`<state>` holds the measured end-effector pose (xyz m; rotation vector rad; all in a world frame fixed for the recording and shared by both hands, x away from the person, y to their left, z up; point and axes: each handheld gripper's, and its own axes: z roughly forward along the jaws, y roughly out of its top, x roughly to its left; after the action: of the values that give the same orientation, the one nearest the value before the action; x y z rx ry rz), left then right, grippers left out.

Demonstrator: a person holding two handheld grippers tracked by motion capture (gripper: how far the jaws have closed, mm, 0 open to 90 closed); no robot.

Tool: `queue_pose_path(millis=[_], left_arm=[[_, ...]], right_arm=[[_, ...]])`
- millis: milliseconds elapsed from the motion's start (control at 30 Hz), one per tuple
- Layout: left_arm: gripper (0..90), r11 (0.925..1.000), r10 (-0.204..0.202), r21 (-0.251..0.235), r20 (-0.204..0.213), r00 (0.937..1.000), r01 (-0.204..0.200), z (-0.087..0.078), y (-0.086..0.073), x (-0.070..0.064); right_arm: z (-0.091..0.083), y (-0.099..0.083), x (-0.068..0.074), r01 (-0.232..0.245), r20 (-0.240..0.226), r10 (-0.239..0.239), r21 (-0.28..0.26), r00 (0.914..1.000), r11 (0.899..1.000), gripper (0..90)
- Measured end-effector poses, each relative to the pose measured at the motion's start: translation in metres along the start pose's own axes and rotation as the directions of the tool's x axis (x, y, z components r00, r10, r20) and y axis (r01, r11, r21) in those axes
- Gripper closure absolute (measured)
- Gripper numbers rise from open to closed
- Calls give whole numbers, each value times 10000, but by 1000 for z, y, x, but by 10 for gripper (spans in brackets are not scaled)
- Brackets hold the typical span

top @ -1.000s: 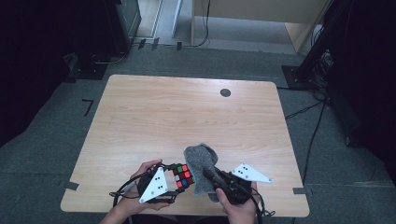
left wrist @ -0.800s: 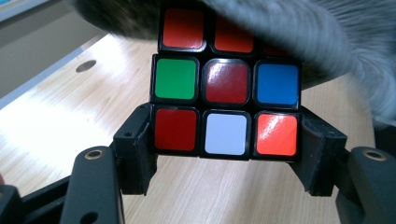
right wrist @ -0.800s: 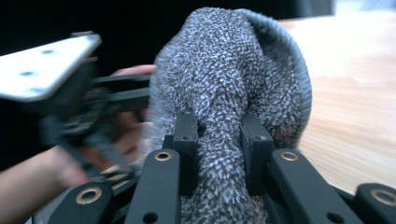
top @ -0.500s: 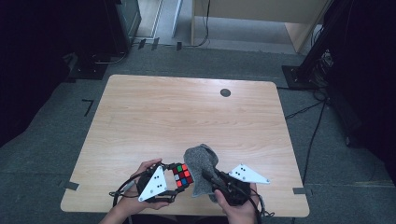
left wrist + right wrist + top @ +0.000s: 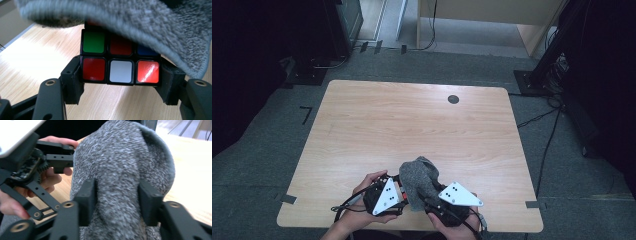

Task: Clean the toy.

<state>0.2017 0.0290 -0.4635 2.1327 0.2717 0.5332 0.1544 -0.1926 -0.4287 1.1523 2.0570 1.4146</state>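
The left tool (image 5: 120, 82) is clamped on a Rubik's cube (image 5: 120, 60), its two jaws pressed against the sides of the bottom row, holding it just above the wooden surface (image 5: 412, 125) at the near edge. The right tool (image 5: 116, 195) is closed on a bunched grey knit cloth (image 5: 120, 170), which drapes over the top of the cube and covers part of its upper face. The work in hand looks like wiping the cube with the cloth. To do it well, the left tool should hold the cube steady and level while the right one drags the cloth across one face at a time with light pressure. Pushing hard sideways risks twisting a layer or slipping the cube out of the jaws, so strokes are best aimed toward a jaw.
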Motion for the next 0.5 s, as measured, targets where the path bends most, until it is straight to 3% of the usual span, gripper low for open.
queue_pose_path(millis=[100,233,300,500], left_arm=[[338,10000,49,60,-63,10000,-49,2,1,-3],[338,9992,407,34,-236,9989,-407,3,4,-10],[338,9989,463,8,-267,9986,-463,3,5,-11],[338,9994,347,-17,-331,9988,-348,2,3,-7]], right_arm=[[4,-1,1,-186,-120,186,57,9998,9998,396],[12,-3,7,-156,389,141,386,9991,9991,298],[12,-5,6,-360,623,333,423,9975,9985,286],[7,-3,3,-850,108,848,170,9963,9962,338]])
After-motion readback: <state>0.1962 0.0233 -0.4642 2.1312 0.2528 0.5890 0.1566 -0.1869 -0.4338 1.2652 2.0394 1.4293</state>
